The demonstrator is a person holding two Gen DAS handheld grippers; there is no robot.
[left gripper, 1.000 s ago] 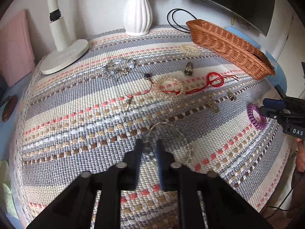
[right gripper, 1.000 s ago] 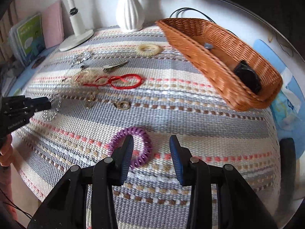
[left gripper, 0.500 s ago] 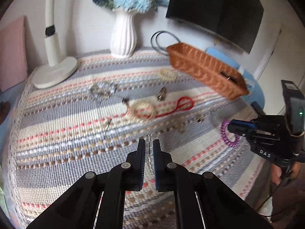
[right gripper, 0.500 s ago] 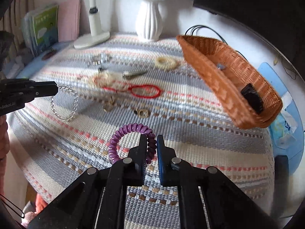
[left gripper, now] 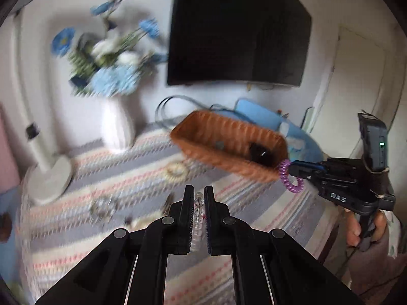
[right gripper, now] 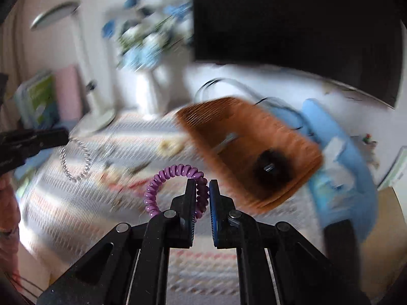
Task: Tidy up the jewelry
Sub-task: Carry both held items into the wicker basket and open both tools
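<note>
Beads of a clear crystal bracelet (left gripper: 198, 213) are pinched between the closed fingers of the left gripper (left gripper: 198, 199), held up above the striped woven tablecloth (left gripper: 142, 178). A purple spiral hair tie (right gripper: 175, 185) is clamped in the right gripper (right gripper: 202, 190), its loop hanging out to the left of the fingers. An orange wicker basket (left gripper: 223, 160) is seen ahead on the cloth, a dark object (right gripper: 271, 165) lying inside; the blur hides what it is.
</note>
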